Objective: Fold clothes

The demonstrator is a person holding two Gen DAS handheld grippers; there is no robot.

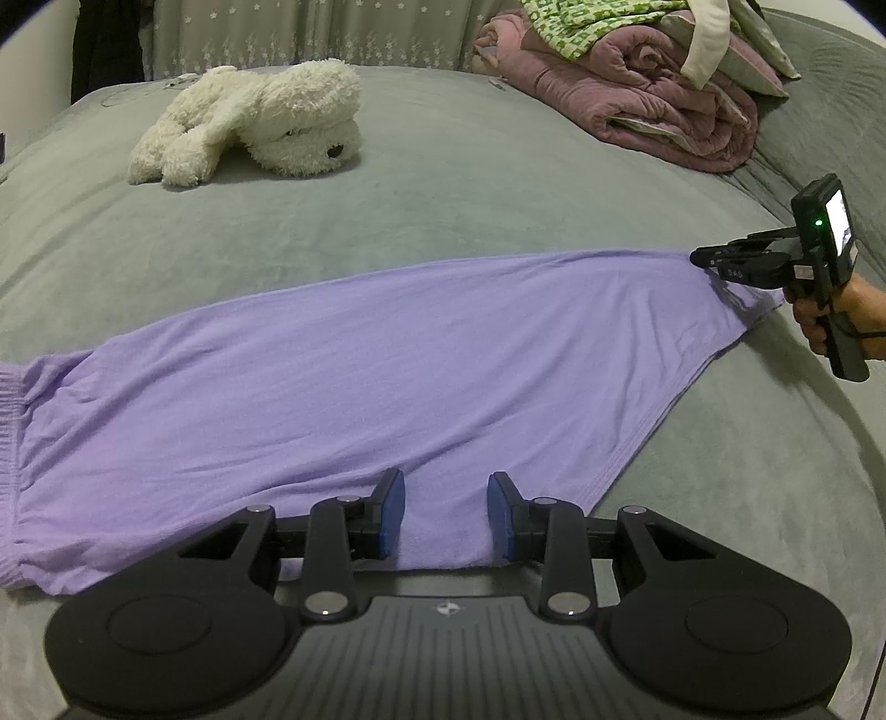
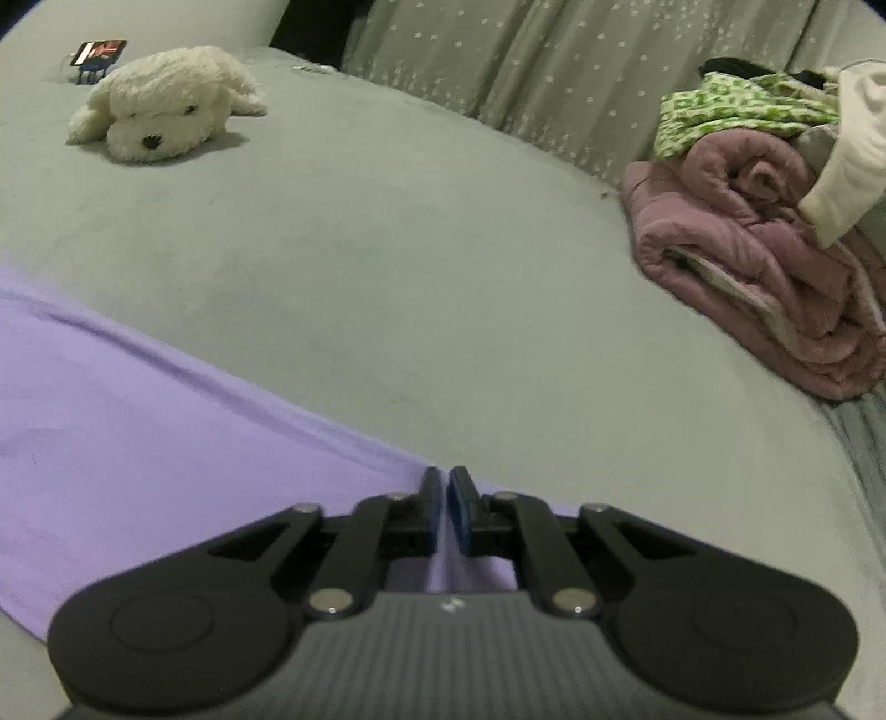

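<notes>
A purple garment (image 1: 332,387) lies spread flat across the grey bed (image 1: 443,210), its ribbed elastic band at the far left. My left gripper (image 1: 446,476) stands open over the garment's near edge, with flat cloth showing between its blue pads (image 1: 392,515). In the left wrist view my right gripper (image 1: 699,257), held by a hand (image 1: 864,310), has its tips at the garment's far right corner. In the right wrist view the right gripper (image 2: 446,473) shows only a narrow slit between its jaws. Under it lies the corner of the purple garment (image 2: 111,443), which the pads do not press.
A white plush dog (image 1: 249,122) lies at the back left of the bed. A rolled pink quilt (image 1: 664,105) with green-patterned cloth (image 1: 587,27) on top sits at the back right. A patterned curtain (image 2: 554,72) hangs behind the bed.
</notes>
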